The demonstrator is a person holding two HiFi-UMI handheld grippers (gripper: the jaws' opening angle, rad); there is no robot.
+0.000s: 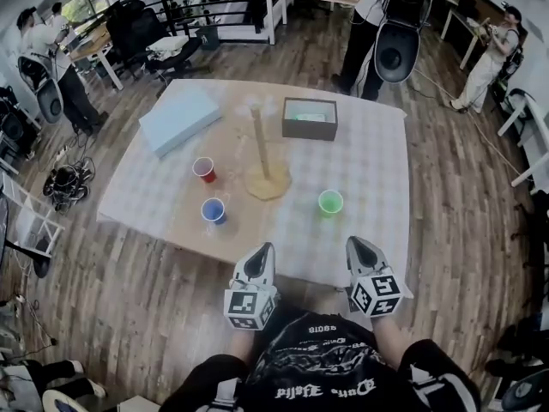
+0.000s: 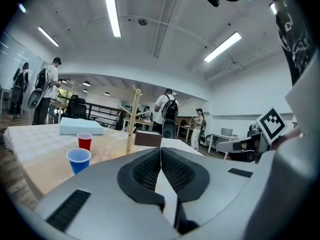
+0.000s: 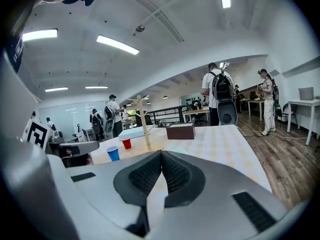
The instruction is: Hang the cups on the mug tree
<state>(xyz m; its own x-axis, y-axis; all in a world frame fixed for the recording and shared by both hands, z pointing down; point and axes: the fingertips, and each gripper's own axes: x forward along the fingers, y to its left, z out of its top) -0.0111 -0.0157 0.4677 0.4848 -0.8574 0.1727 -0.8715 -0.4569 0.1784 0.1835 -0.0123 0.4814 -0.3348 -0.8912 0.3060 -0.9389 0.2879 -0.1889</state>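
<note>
Both grippers are held low at the near edge of the surface, in front of the person's lap, pointing out across it. The left gripper has its fingers pressed together, the ribbed pads meeting along one seam with nothing between them. The right gripper is the same: its fingers are closed tip to tip and hold nothing. Neither gripper touches a cup.

Three cups stand upright on the surface, apart from each other and well apart from the grippers. The red cup is left of the mug tree, near its base. The blue cup is close in front of the red one, nearer the person. The green cup is right of the tree's base, on the right gripper's side. The mug tree stands upright around the middle of the surface, a wooden post on a round base with short pegs near its top. All three cups are on the surface, not on the tree.

Beyond the tree and to its right sits a dark box. A pale blue foam slab lies toward the far left corner. In the left gripper view, the blue and red cups show left of the closed fingers, with the tree's post beyond. In the right gripper view, the green cup's rim shows just past the fingertips.
</note>
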